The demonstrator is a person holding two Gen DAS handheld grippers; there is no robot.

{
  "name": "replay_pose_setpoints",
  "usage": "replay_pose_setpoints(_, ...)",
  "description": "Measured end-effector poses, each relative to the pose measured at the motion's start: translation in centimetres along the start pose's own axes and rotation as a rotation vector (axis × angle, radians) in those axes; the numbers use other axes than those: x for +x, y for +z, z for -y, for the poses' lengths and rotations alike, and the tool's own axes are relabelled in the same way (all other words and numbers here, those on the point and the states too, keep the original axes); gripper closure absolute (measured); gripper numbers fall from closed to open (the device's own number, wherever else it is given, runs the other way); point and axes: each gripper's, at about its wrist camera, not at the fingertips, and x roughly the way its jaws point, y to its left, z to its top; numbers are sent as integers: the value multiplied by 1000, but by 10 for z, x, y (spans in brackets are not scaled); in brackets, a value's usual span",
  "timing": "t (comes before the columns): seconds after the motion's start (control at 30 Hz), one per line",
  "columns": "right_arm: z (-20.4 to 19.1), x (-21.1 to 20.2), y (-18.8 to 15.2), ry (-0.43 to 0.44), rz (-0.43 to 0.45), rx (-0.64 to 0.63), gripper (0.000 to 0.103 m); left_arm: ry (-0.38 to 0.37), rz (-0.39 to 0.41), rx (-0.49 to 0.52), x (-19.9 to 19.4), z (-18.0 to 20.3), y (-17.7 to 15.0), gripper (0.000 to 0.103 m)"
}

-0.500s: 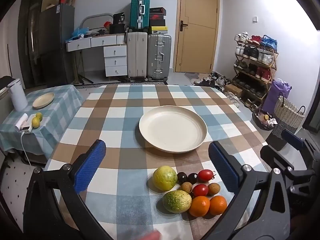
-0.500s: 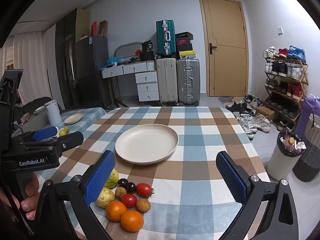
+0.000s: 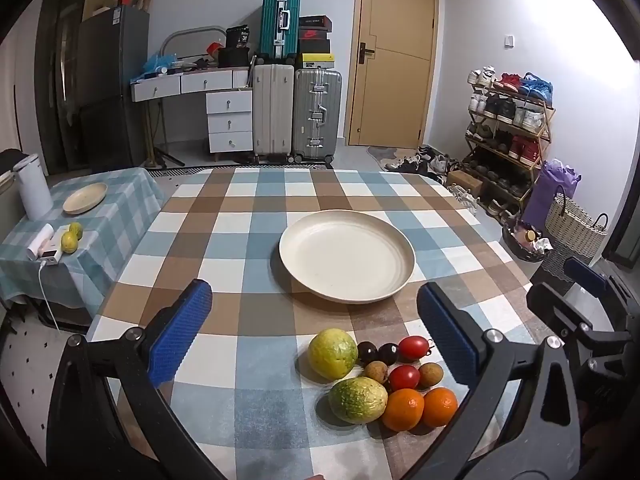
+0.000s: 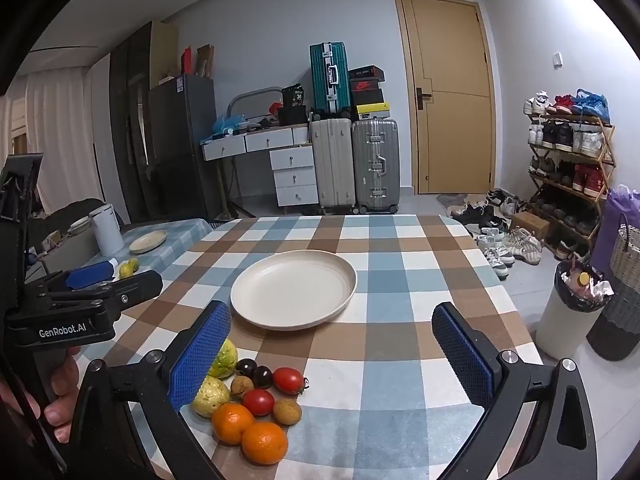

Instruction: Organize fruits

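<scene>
A cream plate (image 3: 346,255) (image 4: 293,289) sits empty mid-table on the checked cloth. Near the front edge lies a fruit cluster: two green-yellow guavas (image 3: 332,353) (image 4: 208,395), two oranges (image 3: 402,409) (image 4: 264,442), two red cherry tomatoes (image 3: 413,347) (image 4: 288,380), two dark grapes (image 3: 377,353) (image 4: 254,371) and brown longans (image 3: 376,371) (image 4: 287,411). My left gripper (image 3: 316,332) is open and empty, held above the table just behind the fruit. My right gripper (image 4: 332,354) is open and empty, to the right of the fruit.
A side table (image 3: 116,216) at the left holds a small plate (image 3: 85,198), a white kettle (image 3: 32,192) and two limes (image 3: 72,237). A bin (image 4: 576,308), baskets and a shoe rack (image 3: 508,136) stand right of the table. Suitcases line the back wall.
</scene>
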Motion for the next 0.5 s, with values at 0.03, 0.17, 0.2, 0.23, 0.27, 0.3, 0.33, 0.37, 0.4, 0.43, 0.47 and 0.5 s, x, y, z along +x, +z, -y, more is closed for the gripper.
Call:
replay_pose_setpoints(0.03, 0, 0, 0, 0, 0, 0, 0, -4, 0, 0, -1, 0, -1, 0)
replay_pose_setpoints(0.17, 1, -1, -1, -4, 6, 0, 0, -16, 0, -5, 4, -7, -3, 0)
replay_pose_setpoints(0.2, 0, -6, 0, -5, 6, -1, 0, -17, -1, -4, 5, -9, -4, 0)
replay_pose_setpoints(0.23, 0, -4, 1, -6, 5, -2, 0, -14, 0, -1, 5, -10, -4, 0)
replay_pose_setpoints(0.27, 1, -4, 1, -5, 7, 0, 0, -14, 1, 0, 5, -10, -4, 0)
replay_pose_setpoints(0.3, 0, -4, 1, -4, 6, 1, 0, -14, 1, -2, 5, -10, -4, 0)
replay_pose_setpoints(0.33, 1, -4, 1, -2, 6, 0, 0, -15, 2, -1, 5, -10, -5, 0)
replay_pose_setpoints(0.37, 2, -5, 2, -2, 6, -1, 0, -14, 0, -2, 5, -10, -4, 0)
replay_pose_setpoints(0.4, 2, -5, 2, -4, 7, -2, 0, -13, 0, -2, 4, -10, -4, 0)
replay_pose_setpoints(0.43, 4, -5, 2, -4, 8, -3, 0, -13, 1, 1, 5, -10, -4, 0)
replay_pose_setpoints(0.47, 4, -5, 2, -4, 9, -4, 0, -12, 1, -1, 4, -10, -3, 0)
replay_pose_setpoints(0.5, -2, -3, 1, -9, 10, -2, 0, -12, 1, -2, 4, -10, -3, 0)
